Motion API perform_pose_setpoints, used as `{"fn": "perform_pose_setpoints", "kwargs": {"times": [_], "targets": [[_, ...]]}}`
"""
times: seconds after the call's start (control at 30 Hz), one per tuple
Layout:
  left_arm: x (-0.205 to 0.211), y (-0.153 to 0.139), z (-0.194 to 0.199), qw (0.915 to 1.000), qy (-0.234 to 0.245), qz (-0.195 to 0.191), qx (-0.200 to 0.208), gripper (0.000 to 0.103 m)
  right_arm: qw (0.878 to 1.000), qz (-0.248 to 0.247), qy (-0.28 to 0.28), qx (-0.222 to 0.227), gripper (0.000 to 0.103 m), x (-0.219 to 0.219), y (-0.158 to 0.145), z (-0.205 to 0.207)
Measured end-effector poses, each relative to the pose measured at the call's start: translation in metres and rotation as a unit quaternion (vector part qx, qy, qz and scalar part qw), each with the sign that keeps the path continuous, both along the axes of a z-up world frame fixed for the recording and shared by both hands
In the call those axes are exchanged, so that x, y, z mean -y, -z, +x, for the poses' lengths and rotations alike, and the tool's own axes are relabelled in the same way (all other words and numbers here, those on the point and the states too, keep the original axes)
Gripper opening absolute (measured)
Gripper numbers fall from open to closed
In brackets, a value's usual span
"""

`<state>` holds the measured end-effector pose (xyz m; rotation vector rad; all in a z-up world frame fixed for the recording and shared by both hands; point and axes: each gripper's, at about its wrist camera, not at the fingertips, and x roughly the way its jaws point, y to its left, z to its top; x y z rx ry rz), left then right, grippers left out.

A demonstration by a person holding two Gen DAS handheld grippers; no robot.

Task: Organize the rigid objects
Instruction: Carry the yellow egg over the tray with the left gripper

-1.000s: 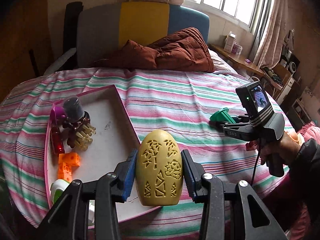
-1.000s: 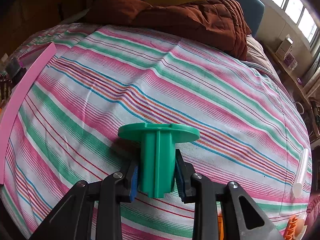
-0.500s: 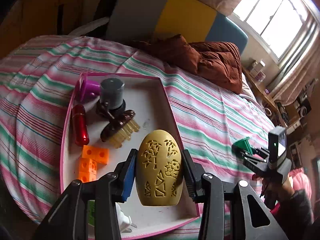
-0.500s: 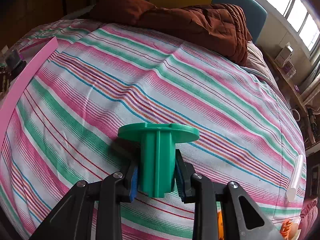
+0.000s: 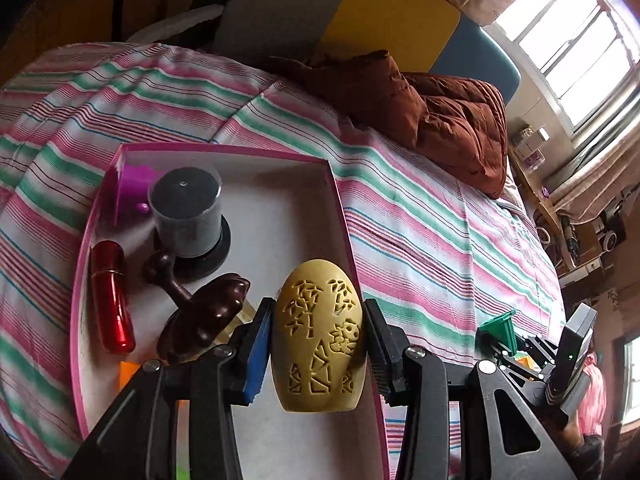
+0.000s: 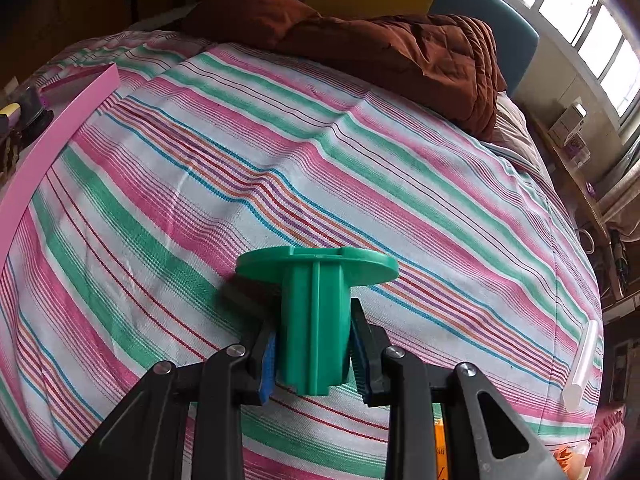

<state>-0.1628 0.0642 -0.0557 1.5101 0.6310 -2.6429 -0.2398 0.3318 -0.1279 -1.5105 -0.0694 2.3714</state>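
Note:
My left gripper (image 5: pixel 317 340) is shut on a yellow carved egg (image 5: pixel 318 338), held upright over the right part of the pink-rimmed tray (image 5: pixel 340 200). In the tray lie a red cylinder (image 5: pixel 110 296), a dark wooden brush (image 5: pixel 202 316), a grey capped jar (image 5: pixel 186 210), a purple piece (image 5: pixel 132 192) and an orange block (image 5: pixel 128 372). My right gripper (image 6: pixel 313 354) is shut on a green flanged spool (image 6: pixel 316 312) just above the striped bed cover. From the left wrist view that gripper (image 5: pixel 516 344) shows at the far right with the green spool (image 5: pixel 498 330).
The striped bed cover (image 6: pixel 320 168) spreads across both views. A brown quilt (image 6: pixel 400 48) lies at the head of the bed. A white tube (image 6: pixel 582 364) rests near the right edge, with orange pieces (image 6: pixel 564 458) below it. The tray's pink rim (image 6: pixel 48 148) shows at left.
My left gripper carried the yellow egg leftward over the tray and rolled, so the tray's objects now fill the view. The right gripper with the green spool stayed put.

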Motion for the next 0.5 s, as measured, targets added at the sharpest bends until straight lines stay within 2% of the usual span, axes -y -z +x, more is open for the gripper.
{"fn": "perform_pose_setpoints", "kwargs": {"times": [0.17, 0.23, 0.33, 0.43, 0.5], "targets": [[-0.008, 0.007, -0.010, 0.9997, 0.013, -0.020, 0.007, 0.044, 1.000, 0.005, -0.002, 0.001, 0.030, 0.002, -0.001, 0.000], [-0.009, 0.009, -0.014, 0.9989, 0.010, -0.045, 0.007, 0.044, 1.000, 0.005, -0.003, 0.001, 0.030, 0.003, -0.001, 0.001], [-0.010, 0.010, -0.019, 0.9982, 0.015, -0.056, 0.011, 0.044, 1.000, 0.006, -0.003, 0.001, 0.030, 0.003, -0.001, 0.000], [-0.019, 0.010, -0.023, 0.9951, 0.032, -0.093, 0.010, 0.044, 1.000, 0.007, -0.003, 0.001, 0.030, 0.004, 0.000, 0.000], [-0.021, 0.012, -0.024, 0.9947, 0.036, -0.095, 0.012, 0.044, 1.000, 0.007, -0.003, 0.001, 0.030, 0.004, 0.000, 0.000]]}}
